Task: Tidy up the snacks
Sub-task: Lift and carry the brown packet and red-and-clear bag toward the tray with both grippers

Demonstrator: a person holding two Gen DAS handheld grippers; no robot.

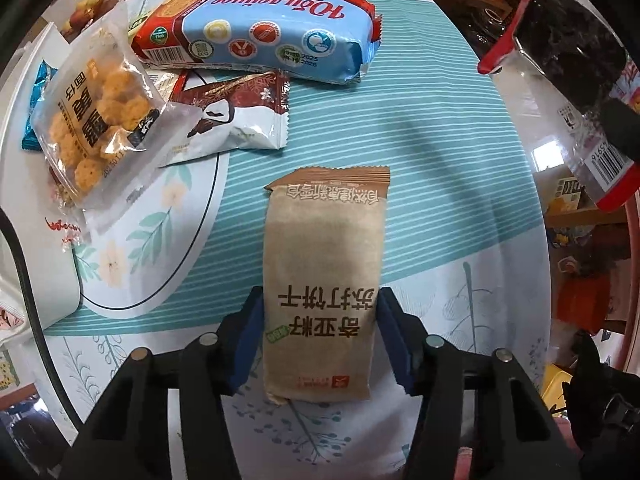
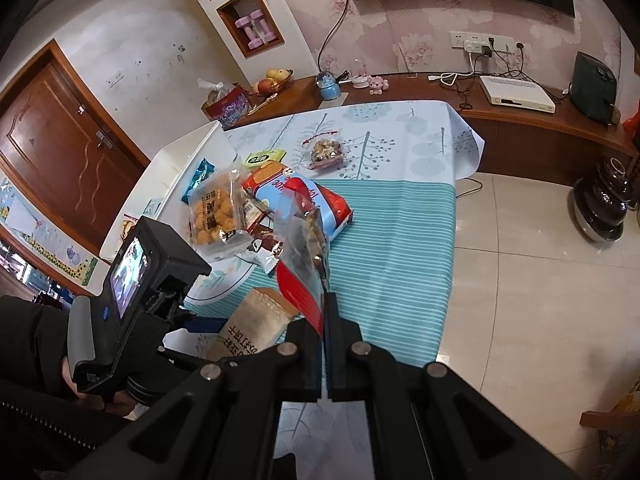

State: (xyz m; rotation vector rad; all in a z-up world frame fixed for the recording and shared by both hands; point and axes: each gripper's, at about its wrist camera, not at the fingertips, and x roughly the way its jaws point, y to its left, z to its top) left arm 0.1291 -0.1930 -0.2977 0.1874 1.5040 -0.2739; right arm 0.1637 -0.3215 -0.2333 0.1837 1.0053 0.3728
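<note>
**Cracker pack straddled, snack pile still loose**

Nearest the left wrist camera, the left gripper (image 1: 320,332) points down over a brown cracker pack (image 1: 324,280) lying on the counter (image 1: 420,160); its jaws stand apart on either side, blue pads just beside the wrapper, contact uncertain. The right gripper (image 2: 325,344) has its jaws together, clamped on a clear red-edged snack bag (image 2: 302,248) held above the counter. Beyond, the blue biscuit pack (image 1: 272,36), puff bag (image 1: 100,120) and penguin packet (image 1: 236,112) lie heaped; sorting looks barely begun.
</note>
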